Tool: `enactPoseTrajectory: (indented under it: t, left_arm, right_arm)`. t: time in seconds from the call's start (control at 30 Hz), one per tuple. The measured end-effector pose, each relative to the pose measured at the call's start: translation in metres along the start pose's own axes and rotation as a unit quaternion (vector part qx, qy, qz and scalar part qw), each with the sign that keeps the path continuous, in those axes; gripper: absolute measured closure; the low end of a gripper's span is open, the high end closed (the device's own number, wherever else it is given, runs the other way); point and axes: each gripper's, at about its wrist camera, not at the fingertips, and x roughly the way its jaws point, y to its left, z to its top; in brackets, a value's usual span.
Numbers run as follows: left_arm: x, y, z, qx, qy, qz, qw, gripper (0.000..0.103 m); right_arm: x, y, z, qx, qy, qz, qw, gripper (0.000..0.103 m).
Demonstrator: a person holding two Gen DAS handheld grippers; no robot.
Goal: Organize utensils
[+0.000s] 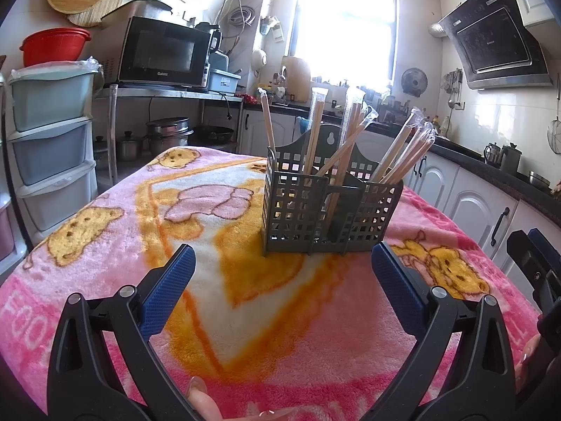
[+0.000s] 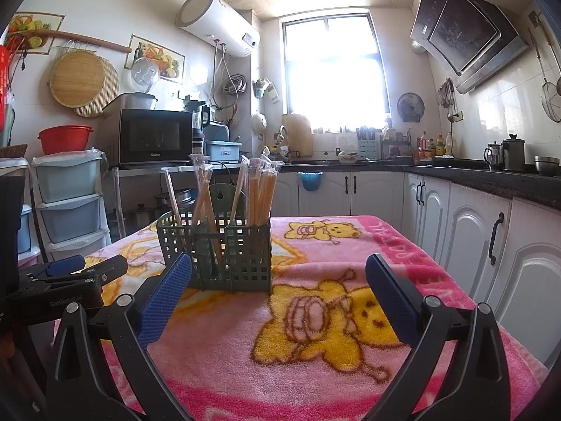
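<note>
A dark green perforated utensil holder [image 1: 329,210] stands upright on the pink cartoon blanket [image 1: 122,245]. Several wrapped pairs of wooden chopsticks [image 1: 403,154] stick out of its compartments. My left gripper [image 1: 282,263] is open and empty, just in front of the holder. In the right wrist view the holder [image 2: 228,249] stands left of centre with the chopsticks [image 2: 261,189] upright in it. My right gripper [image 2: 278,273] is open and empty, a little in front and to the right of the holder. The left gripper [image 2: 70,277] shows at the left edge.
The blanket-covered table [image 2: 350,315] ends close to white cabinets [image 2: 466,238] on the right. A plastic drawer tower [image 1: 52,140] and a microwave [image 1: 161,52] on a metal shelf stand to the left. The right gripper [image 1: 536,259] shows at the left wrist view's right edge.
</note>
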Motion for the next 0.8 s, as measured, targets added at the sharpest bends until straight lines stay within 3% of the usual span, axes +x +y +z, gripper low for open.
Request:
enactPoseTrajectory:
  t: [0.8]
  left_arm:
    - [0.0002, 0.0013, 0.0000, -0.002, 0.000, 0.000, 1.0000, 0.010]
  right_arm:
    - [-0.0011, 0.0008, 0.0033, -0.001, 0.002, -0.002, 1.000, 0.006]
